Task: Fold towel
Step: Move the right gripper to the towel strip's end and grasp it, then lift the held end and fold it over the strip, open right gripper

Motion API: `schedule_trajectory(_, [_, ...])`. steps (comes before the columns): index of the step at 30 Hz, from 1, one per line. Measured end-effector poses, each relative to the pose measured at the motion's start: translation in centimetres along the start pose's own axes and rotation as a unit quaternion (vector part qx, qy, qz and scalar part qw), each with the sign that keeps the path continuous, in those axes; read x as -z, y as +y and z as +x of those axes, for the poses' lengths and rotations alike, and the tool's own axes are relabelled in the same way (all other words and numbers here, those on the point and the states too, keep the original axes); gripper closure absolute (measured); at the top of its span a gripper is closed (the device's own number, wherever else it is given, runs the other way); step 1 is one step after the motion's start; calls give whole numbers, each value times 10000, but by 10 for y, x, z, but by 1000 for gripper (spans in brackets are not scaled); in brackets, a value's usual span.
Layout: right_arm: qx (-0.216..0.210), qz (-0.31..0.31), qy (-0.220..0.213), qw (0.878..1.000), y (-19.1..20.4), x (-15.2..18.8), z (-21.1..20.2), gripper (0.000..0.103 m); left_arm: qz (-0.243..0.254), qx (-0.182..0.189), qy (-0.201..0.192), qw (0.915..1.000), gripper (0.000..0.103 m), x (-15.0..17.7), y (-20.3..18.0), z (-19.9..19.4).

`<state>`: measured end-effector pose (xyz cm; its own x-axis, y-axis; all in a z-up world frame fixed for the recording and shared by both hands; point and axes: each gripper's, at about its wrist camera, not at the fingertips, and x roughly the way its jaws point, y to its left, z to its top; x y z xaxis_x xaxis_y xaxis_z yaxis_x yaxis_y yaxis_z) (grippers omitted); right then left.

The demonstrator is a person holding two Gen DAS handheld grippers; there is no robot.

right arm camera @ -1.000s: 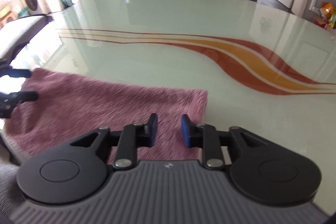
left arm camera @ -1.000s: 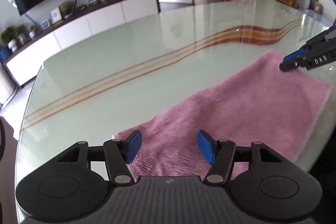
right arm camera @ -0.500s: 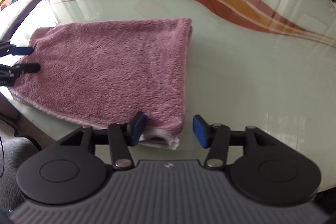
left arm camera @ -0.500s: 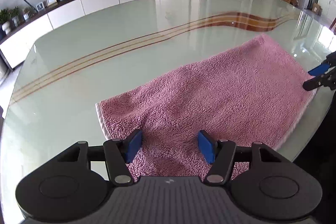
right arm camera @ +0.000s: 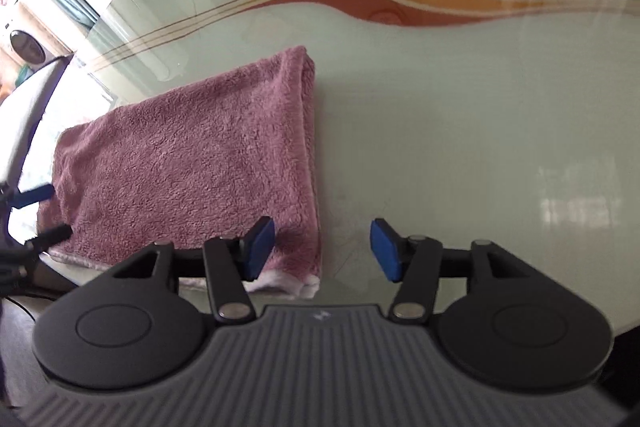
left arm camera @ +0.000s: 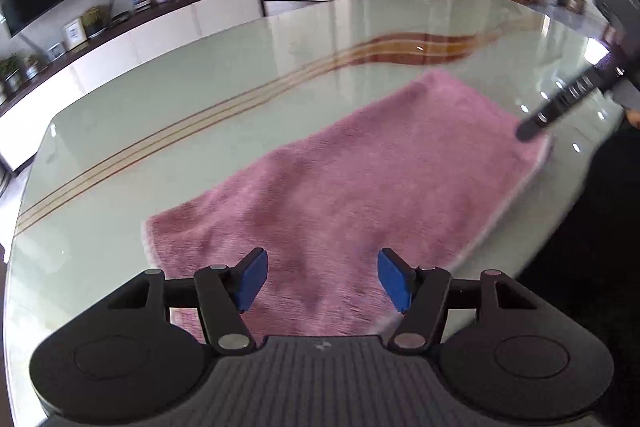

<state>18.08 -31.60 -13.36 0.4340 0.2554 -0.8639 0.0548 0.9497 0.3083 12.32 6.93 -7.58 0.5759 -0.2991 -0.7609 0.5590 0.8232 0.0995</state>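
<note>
Both grippers released, nothing held: left gripper [left arm camera: 319, 279] spread over the near short end of the pink towel [left arm camera: 360, 183], right gripper [right arm camera: 322, 250] spread above its near right corner. Towel lies flat on the glass table [right arm camera: 460, 131], doubled along its right edge. Judgement: one fold done; at least one more left.

two low wrist views from opposite ends of one towel [left arm camera: 360, 187]
</note>
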Motion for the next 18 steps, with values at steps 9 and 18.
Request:
schedule_trajectory(9, [-326, 252, 74, 9991, -2, 9, 0, 83, 99, 148, 153, 9997, 38, 3, -12, 10])
schedule_trajectory(18, [-234, -82, -230, 9994, 14, 14, -7, 91, -246, 203, 85, 9995, 37, 3, 0, 5])
